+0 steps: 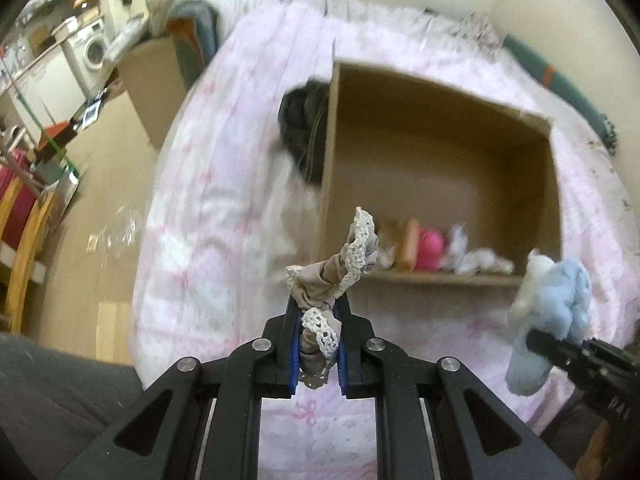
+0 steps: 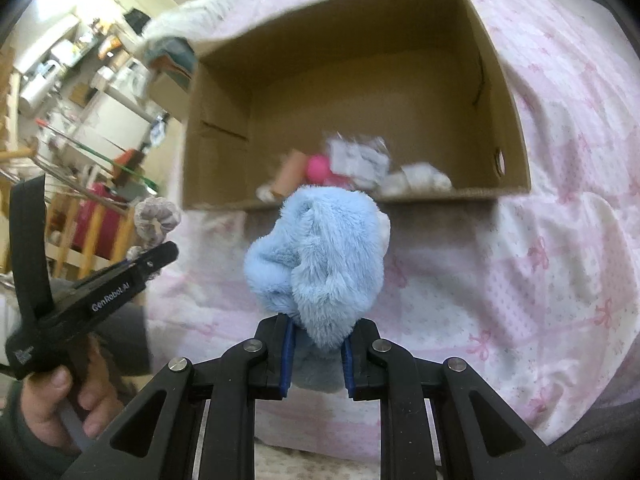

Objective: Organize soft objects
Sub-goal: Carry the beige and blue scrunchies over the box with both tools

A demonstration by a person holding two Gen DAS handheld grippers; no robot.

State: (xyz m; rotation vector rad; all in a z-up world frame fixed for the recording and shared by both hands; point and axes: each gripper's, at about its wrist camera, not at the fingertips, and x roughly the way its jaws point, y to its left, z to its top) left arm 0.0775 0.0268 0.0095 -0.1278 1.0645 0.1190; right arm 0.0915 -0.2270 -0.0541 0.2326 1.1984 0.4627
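My left gripper [image 1: 318, 312] is shut on a beige scrunchie with white lace trim [image 1: 340, 272], held above the pink bedspread in front of an open cardboard box [image 1: 440, 160]. My right gripper [image 2: 318, 328] is shut on a fluffy light-blue soft piece [image 2: 320, 256], also held before the box [image 2: 360, 80]. The blue piece shows at the right of the left wrist view [image 1: 552, 312]. The left gripper and scrunchie [image 2: 156, 216] show at the left of the right wrist view. Inside the box lie a pink ball [image 2: 318, 168], a tan roll and white soft items.
The box lies on a bed with a pink patterned quilt [image 2: 560, 260]. A dark furry thing [image 1: 304, 128] sits beside the box's left wall. A cluttered room with a washing machine [image 1: 90, 50], wooden floor and red-and-wood furniture lies to the left.
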